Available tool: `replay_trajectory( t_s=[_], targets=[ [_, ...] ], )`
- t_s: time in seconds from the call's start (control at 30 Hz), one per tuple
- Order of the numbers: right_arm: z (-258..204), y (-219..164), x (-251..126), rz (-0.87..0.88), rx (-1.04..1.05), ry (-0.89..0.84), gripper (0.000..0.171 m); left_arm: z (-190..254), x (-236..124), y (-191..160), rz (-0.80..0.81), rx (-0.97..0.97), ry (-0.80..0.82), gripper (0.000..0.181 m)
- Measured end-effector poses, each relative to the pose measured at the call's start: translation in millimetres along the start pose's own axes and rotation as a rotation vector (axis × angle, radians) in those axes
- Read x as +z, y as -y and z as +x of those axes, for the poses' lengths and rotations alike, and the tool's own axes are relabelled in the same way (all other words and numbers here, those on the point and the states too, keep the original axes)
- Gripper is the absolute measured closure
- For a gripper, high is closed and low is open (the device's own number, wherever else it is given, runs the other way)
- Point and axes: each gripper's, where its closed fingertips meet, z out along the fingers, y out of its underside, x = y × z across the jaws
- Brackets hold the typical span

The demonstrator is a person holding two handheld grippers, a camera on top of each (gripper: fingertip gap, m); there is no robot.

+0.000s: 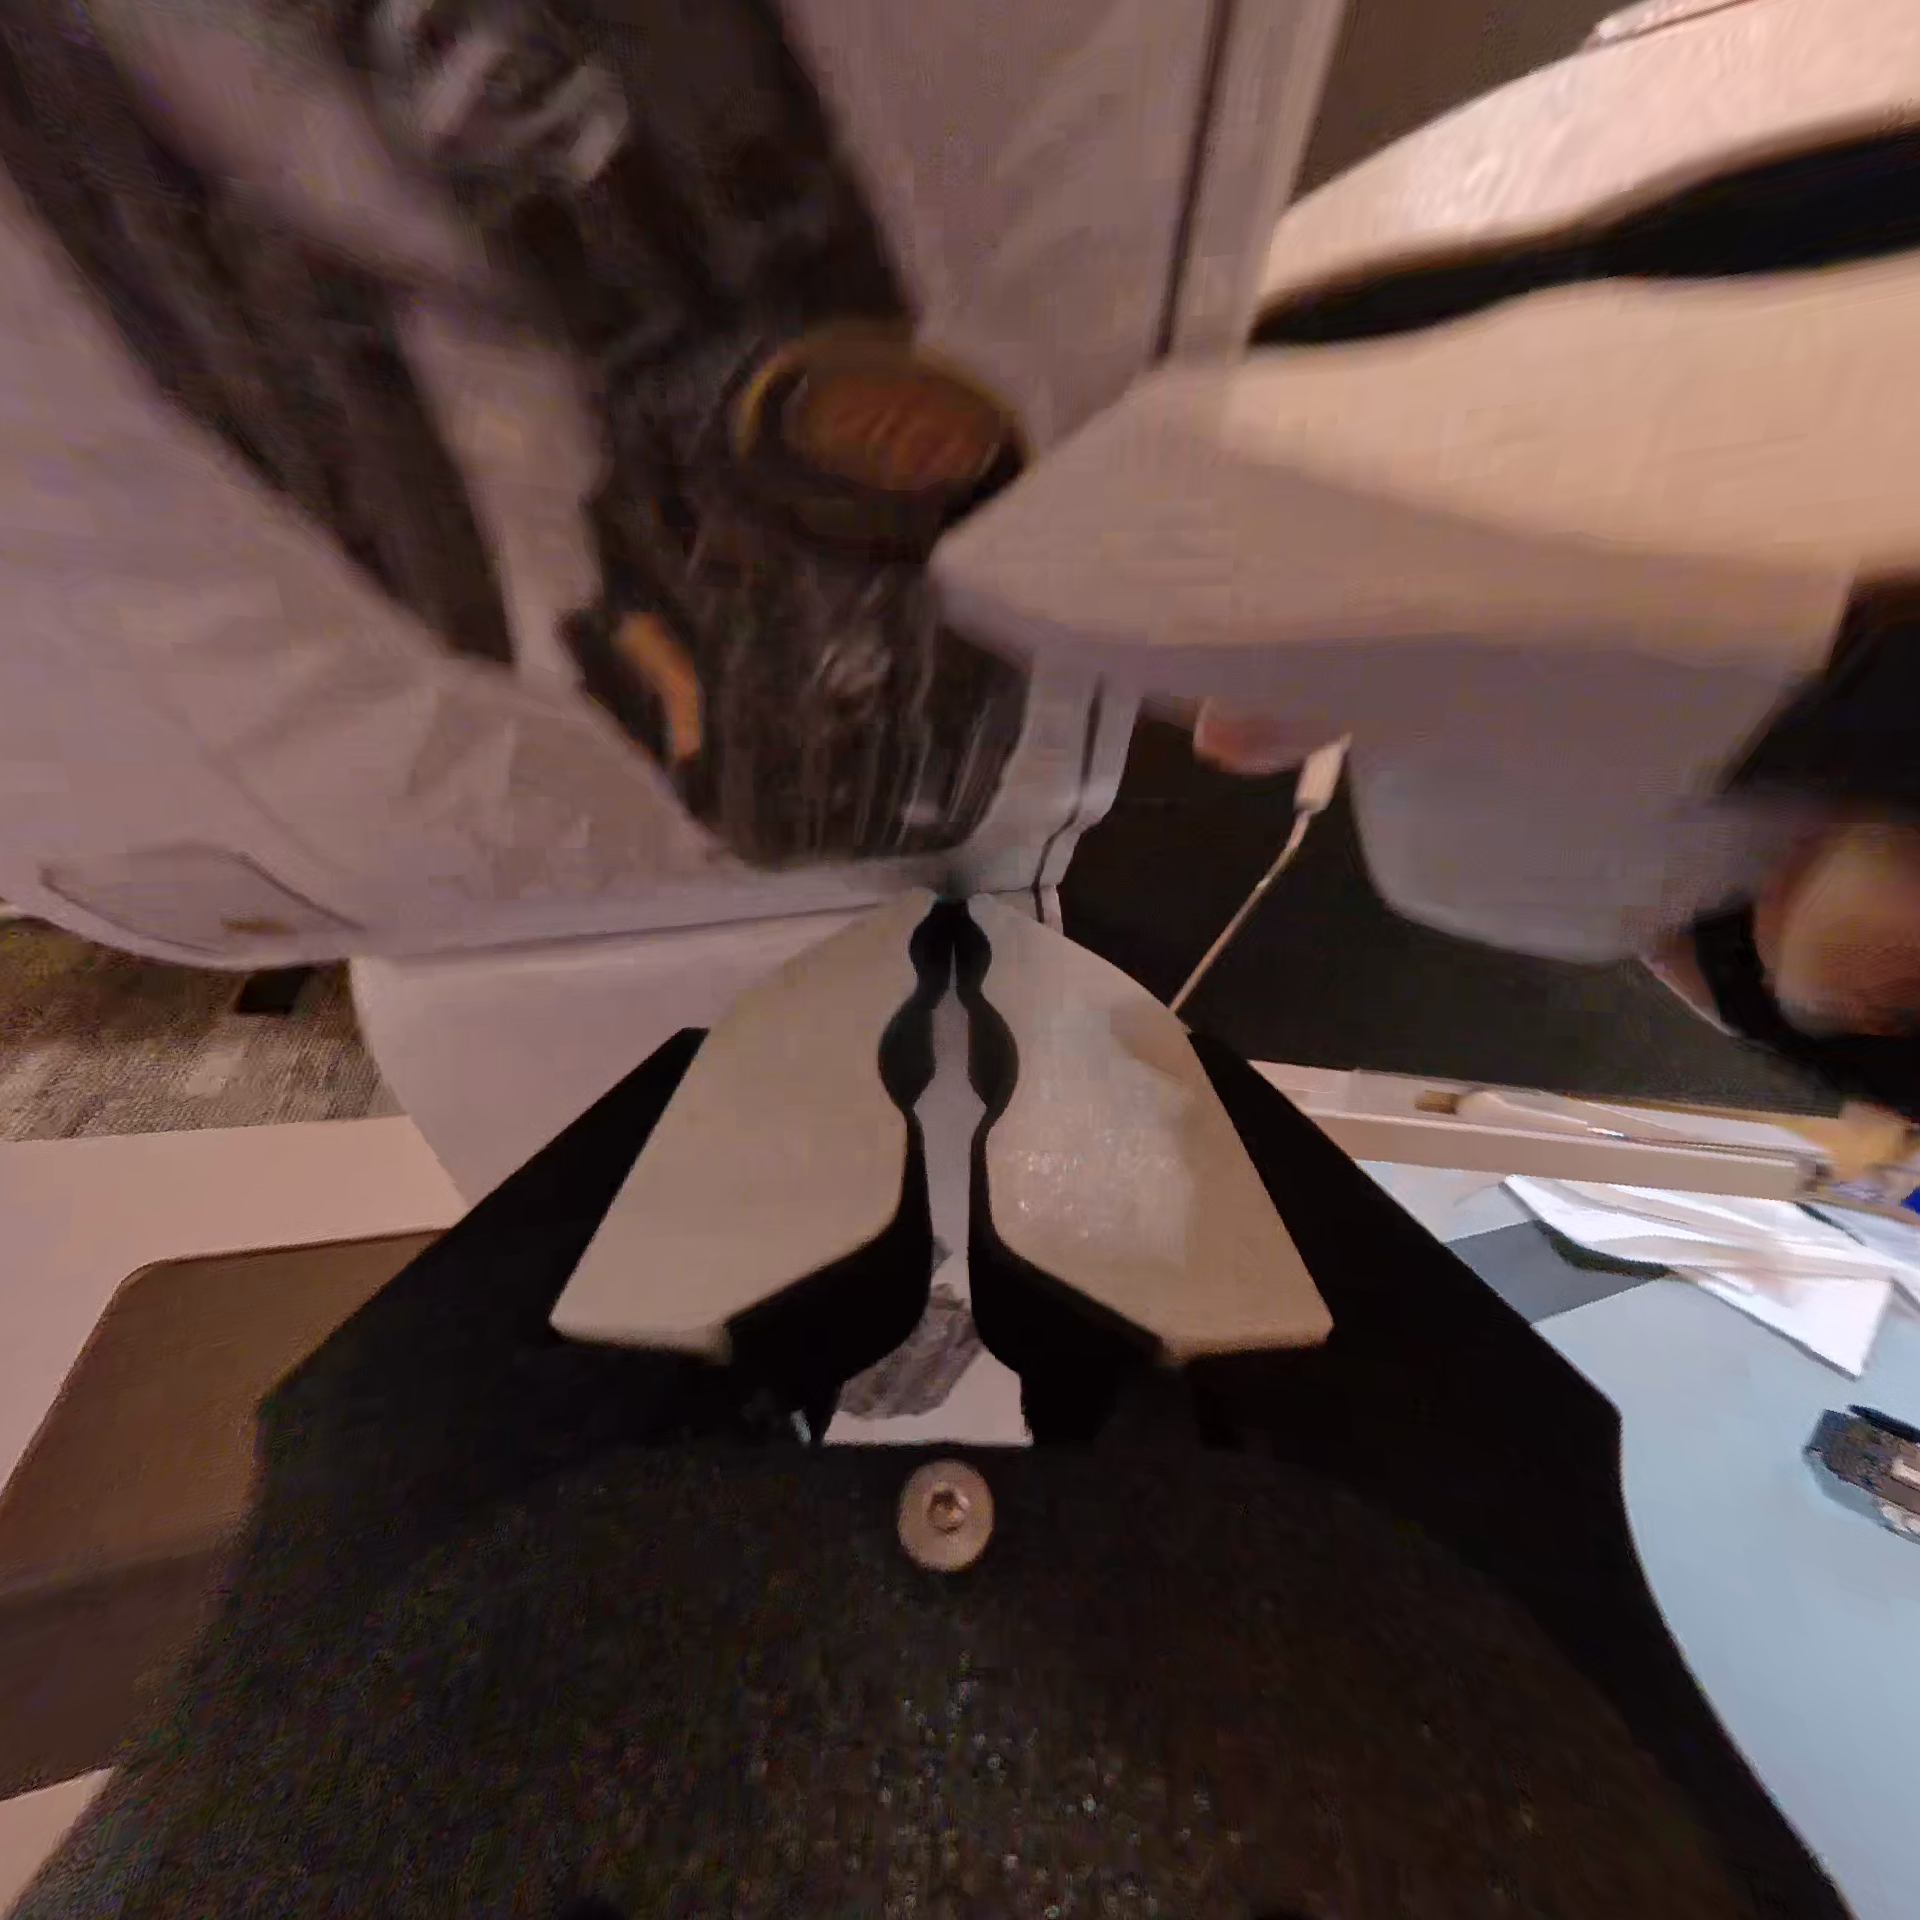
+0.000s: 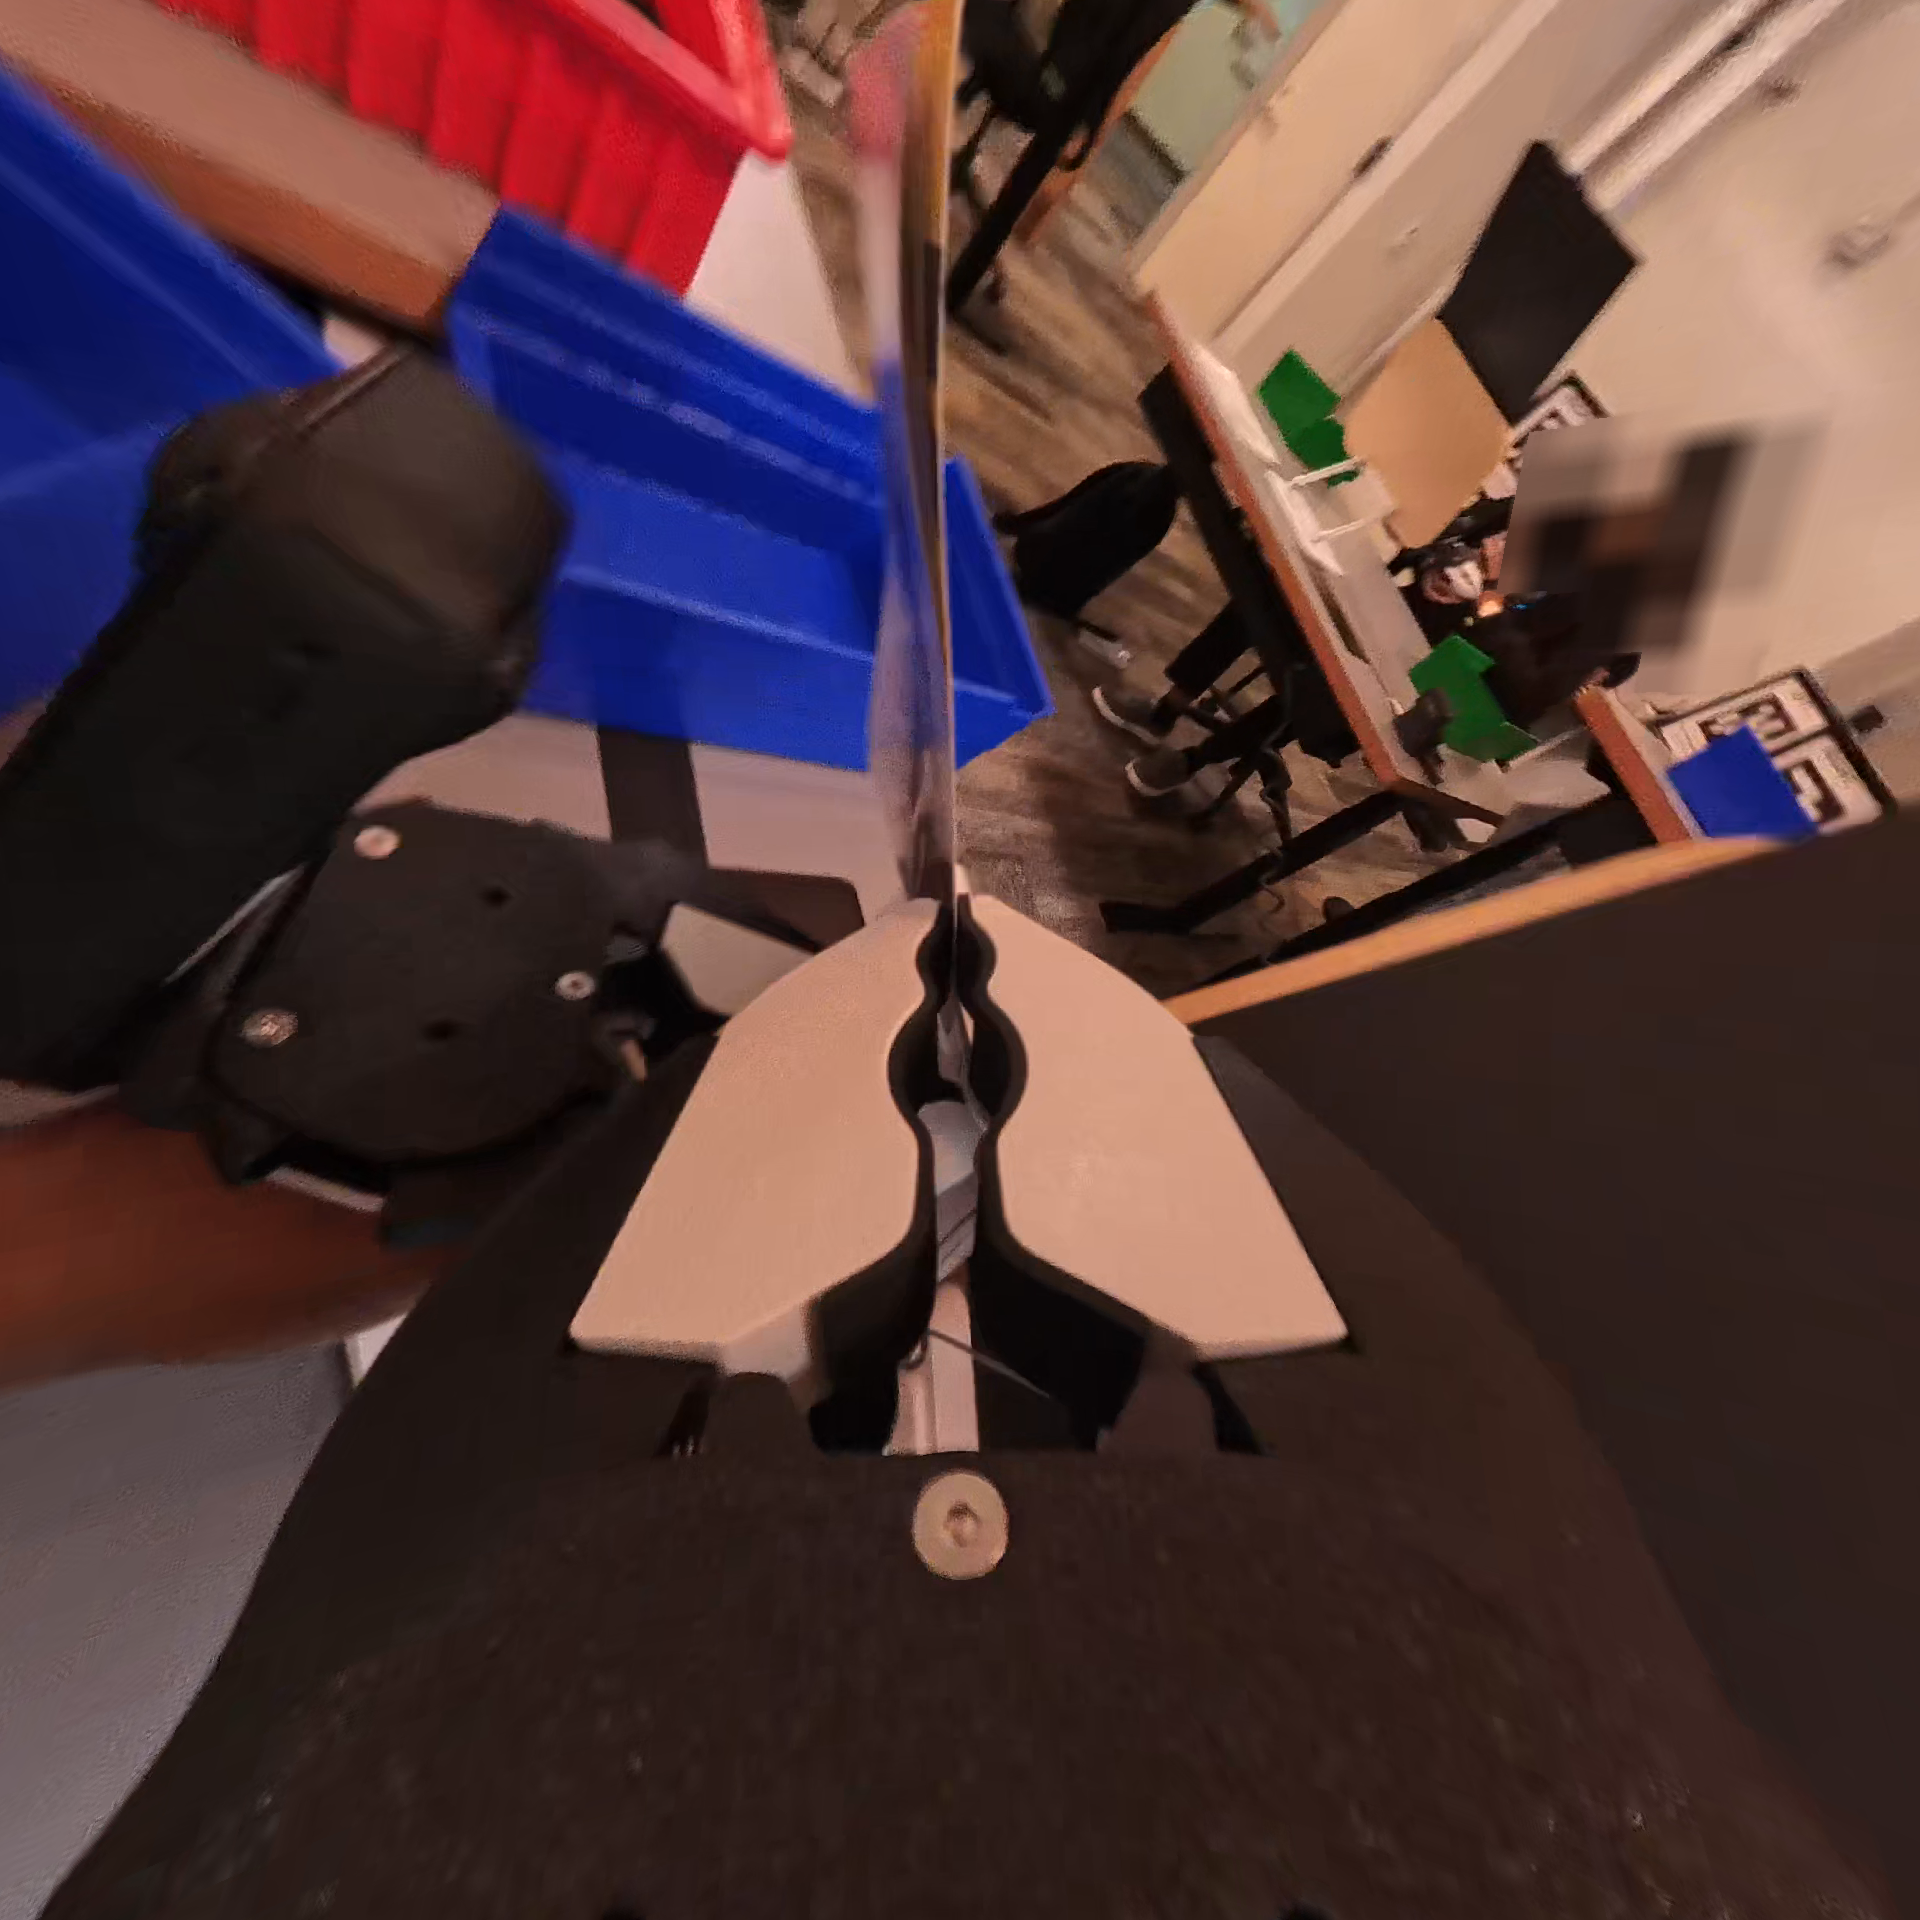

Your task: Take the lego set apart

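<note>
No lego piece shows clearly in either view. My right gripper (image 2: 951,914) is shut on a thin flat printed sheet (image 2: 920,468), seen edge-on, which rises from the fingertips to the top of the frame. My left gripper (image 1: 952,920) is shut, fingertips meeting, and points at a person's torso (image 1: 416,675). A white surface with grey print (image 1: 925,1351) shows in the gap behind its fingers; I cannot tell whether it is gripped. The left gripper's black body (image 2: 312,675) also shows at the left of the right wrist view.
Two blue bins (image 2: 707,540) and a red bin (image 2: 582,114) stand behind the sheet. A dark mat (image 2: 1610,1143) lies at right. The left wrist view shows a pale blue tabletop (image 1: 1714,1558), loose papers (image 1: 1714,1257), a small dark object (image 1: 1865,1475) and a hand (image 1: 1839,914). My hands' fingertips stand some 8 centimeters from each other.
</note>
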Motion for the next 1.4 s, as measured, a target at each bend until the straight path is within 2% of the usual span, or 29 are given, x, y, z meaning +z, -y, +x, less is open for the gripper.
replay_trajectory(
  t_s=[0.13,0.27,0.43,0.5,0.57,0.7,0.87,0.97,1.03,1.1,1.2,1.27,1.37,1.4],
  targets=[
    [51.0,-2.8,-49.9,0.152,0.229,-0.195,0.170,22.6,-15.1,21.5,0.112,0.055,-0.046,0.181],
    [84.5,-28.2,-111.4,0.298,0.415,-0.372,0.171,49.9,-18.7,27.7,0.094,0.092,-0.081,0.174],
    [114.0,-95.7,-191.3,0.385,0.624,-0.626,0.171,70.3,-3.1,-16.2,-0.104,0.138,-0.109,0.161],
    [110.8,-124.6,-203.9,0.389,0.698,-0.629,0.171,75.7,4.2,-35.2,-0.186,0.177,-0.112,0.158],
    [100.5,-139.5,-206.9,0.369,0.702,-0.600,0.171,87.9,3.6,-35.3,-0.179,0.173,-0.140,0.157],
    [92.0,-125.2,-218.2,0.399,0.658,-0.527,0.171,108.7,-7.1,-25.9,-0.141,0.177,-0.193,0.158],
    [86.7,-106.6,-214.1,0.307,0.574,-0.447,0.171,97.1,-17.4,-23.4,-0.140,0.090,-0.191,0.156],
    [82.1,-95.9,-208.6,0.276,0.545,-0.403,0.171,107.1,-26.4,-32.0,-0.159,0.009,-0.308,0.156],
    [79.5,-87.7,-204.7,0.259,0.533,-0.375,0.171,122.6,-35.5,-38.9,-0.162,-0.022,-0.428,0.150],
    [77.3,-76.6,-201.2,0.256,0.524,-0.342,0.171,132.6,-43.0,-47.4,-0.174,-0.069,-0.521,0.134],
    [73.5,-54.9,-198.3,0.267,0.505,-0.285,0.171,125.6,-41.4,-74.5,-0.237,-0.067,-0.520,0.100],
    [71.1,-39.0,-200.0,0.286,0.495,-0.251,0.171,122.2,-37.2,-89.8,-0.254,-0.063,-0.522,0.089],
    [68.8,-17.7,-209.4,0.336,0.504,-0.199,0.171,143.6,-36.0,-98.1,-0.258,-0.137,-0.663,0.088],
    [67.9,-12.1,-214.4,0.359,0.518,-0.177,0.171,150.6,-35.0,-97.0,-0.253,-0.160,-0.701,0.097]
  ],
)
